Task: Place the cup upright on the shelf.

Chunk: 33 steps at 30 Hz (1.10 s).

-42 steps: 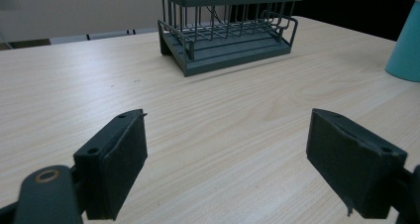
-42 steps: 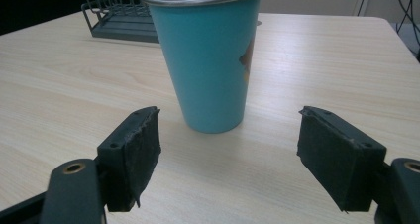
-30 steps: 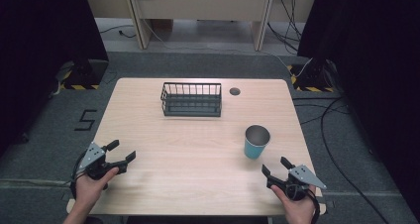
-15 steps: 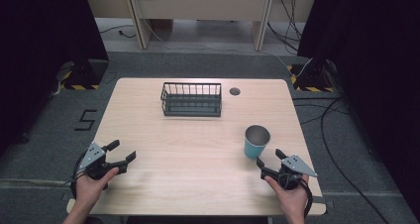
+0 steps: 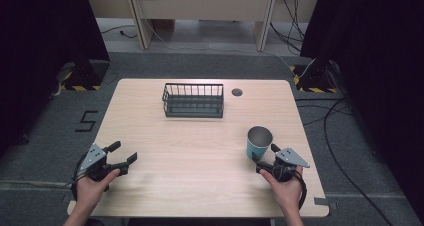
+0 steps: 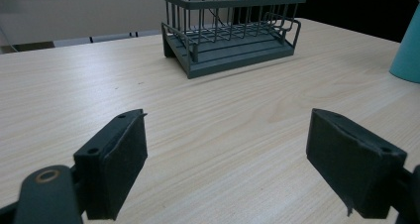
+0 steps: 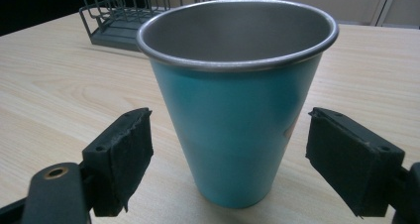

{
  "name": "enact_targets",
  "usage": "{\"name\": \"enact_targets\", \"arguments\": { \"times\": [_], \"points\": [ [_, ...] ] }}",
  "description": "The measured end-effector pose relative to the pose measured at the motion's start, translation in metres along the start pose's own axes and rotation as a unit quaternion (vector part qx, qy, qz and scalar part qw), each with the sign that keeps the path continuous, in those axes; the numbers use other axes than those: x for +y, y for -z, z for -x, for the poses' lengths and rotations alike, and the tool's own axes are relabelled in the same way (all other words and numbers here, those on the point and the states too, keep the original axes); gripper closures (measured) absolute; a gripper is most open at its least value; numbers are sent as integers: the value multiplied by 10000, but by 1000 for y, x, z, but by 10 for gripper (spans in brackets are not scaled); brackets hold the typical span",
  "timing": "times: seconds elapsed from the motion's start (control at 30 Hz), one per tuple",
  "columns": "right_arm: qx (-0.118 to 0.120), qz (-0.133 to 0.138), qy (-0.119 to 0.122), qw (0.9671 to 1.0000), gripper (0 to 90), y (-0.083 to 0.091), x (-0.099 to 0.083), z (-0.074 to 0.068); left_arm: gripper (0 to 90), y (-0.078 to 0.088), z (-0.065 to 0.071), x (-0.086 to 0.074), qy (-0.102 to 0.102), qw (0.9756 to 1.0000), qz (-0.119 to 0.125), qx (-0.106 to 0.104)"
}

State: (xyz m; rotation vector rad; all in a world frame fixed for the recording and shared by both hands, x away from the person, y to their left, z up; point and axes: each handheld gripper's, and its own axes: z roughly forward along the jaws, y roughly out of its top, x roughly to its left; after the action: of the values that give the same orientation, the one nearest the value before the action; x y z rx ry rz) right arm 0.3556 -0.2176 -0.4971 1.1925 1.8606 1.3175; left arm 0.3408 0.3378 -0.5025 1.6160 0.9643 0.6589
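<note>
Right hand-held gripper [image 5: 265, 159] spread beside teal cup [image 5: 259, 141], left hand-held gripper [image 5: 123, 152] spread, near table edge [image 5: 200, 213]

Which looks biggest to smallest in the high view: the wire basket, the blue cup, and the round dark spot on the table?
1. wire basket
2. blue cup
3. round dark spot

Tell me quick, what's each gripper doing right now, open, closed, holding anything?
Left gripper: open, holding nothing, above the table.
Right gripper: open, jaws either side of the teal cup, not yet gripping.
</note>
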Motion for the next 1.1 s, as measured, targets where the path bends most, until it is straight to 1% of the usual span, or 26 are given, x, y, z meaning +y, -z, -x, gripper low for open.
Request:
{"name": "enact_targets", "arguments": {
  "times": [0.07,0.1,0.13,0.23,0.3,0.33,0.4,0.5,0.57,0.6,0.63,0.77,0.8,0.83,0.9,0.97,1.03,1.07,1.1],
  "points": [
    [-13,-22,-3,10000,187,-3,0,0,154,0,0,0,-2,10000,1,-5],
    [4,-31,-46,10000,187,-5,0,0,155,0,0,0,-6,10000,1,-5],
    [1,-32,-27,10000,187,-6,0,0,155,0,1,0,33,10000,-18,-38],
    [-8,-24,-2,10000,181,-10,1,0,155,0,1,0,37,10000,-10,-39],
    [-14,-23,-13,10000,181,-13,2,0,154,0,1,0,36,10000,-13,-40],
    [-8,-23,-14,10000,181,-14,2,1,155,0,0,0,-3,10000,2,-9],
    [-18,-39,-23,10000,175,-16,2,1,155,0,0,0,4,10000,3,-19],
    [-24,-20,29,10000,167,-20,3,2,155,0,0,0,-3,10000,2,-14],
    [-5,-20,9,10000,162,-23,4,2,155,0,0,0,-2,10000,4,-13],
    [-2,-11,-3,10000,161,-24,5,2,155,0,1,0,36,10000,-12,-42],
    [-1,-19,4,10000,159,-25,5,2,155,0,0,0,2,10000,4,-18],
    [1,-17,41,10000,149,-30,6,2,155,0,0,0,-2,10000,5,-16],
    [-2,-7,58,10000,148,-31,6,2,155,0,1,0,37,10000,-9,-46],
    [-5,-3,73,10000,149,-32,6,2,155,0,0,0,-1,10000,6,-19],
    [2,1,89,10000,151,-33,6,2,155,0,0,0,-2,10000,7,-20],
    [-23,6,145,9999,162,-33,5,2,155,0,1,0,35,10000,-6,-50],
    [-5,12,112,9999,175,-33,5,2,155,-1,1,0,39,10000,-7,-55],
    [1,15,108,9999,177,-33,5,2,155,-1,0,0,2,10000,7,-30],
    [3,19,110,9999,179,-33,5,2,155,-1,1,0,36,10000,-6,-58]
  ]
}}
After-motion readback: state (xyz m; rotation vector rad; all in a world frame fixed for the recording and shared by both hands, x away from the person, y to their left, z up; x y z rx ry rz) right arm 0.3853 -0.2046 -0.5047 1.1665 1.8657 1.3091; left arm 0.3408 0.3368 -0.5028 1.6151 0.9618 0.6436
